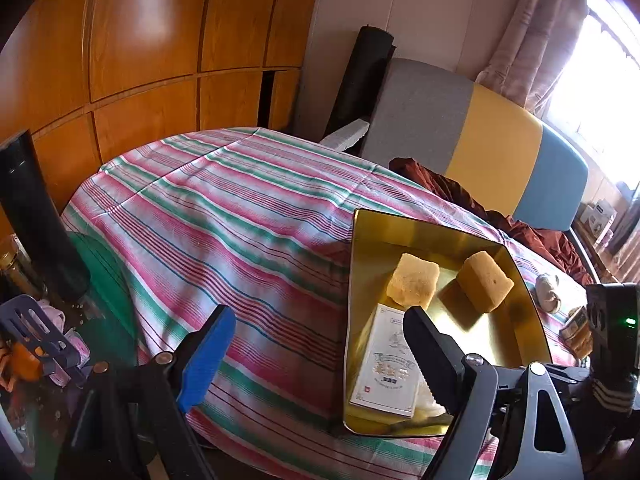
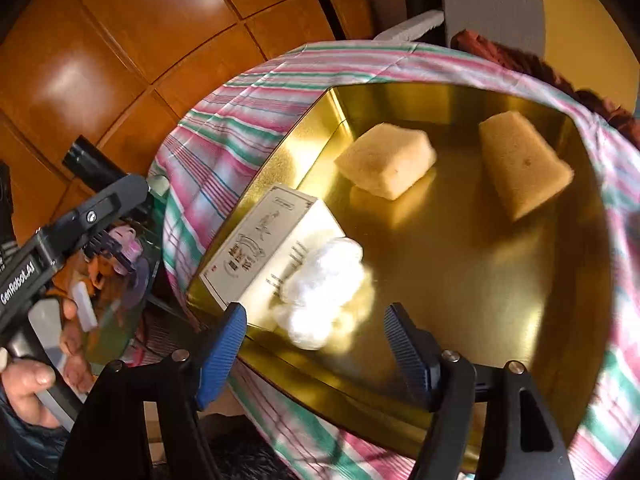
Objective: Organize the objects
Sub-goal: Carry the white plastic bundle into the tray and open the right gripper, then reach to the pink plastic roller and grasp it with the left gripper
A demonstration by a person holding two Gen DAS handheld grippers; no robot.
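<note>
Blue-padded right claw [image 2: 314, 342] hangs released over the tin's [image 2: 576, 240] near rim, nothing between its fingers; my left claw [image 1: 320, 336] spread wide too, empty, beside the tin. Inside the tin: box [image 2: 264, 248], white wad [image 2: 324, 292] against it, two sponges [image 2: 386, 166] apart at the back. Risks, as I judge them: wad is light and could snag a pad and lift out; nudging the rim could slide the tin on the loose striped cloth [image 1: 224, 208]. Surface is cloth-draped; wood panelling [image 1: 152, 40] behind, bright window [image 1: 600, 64] to the right.
</note>
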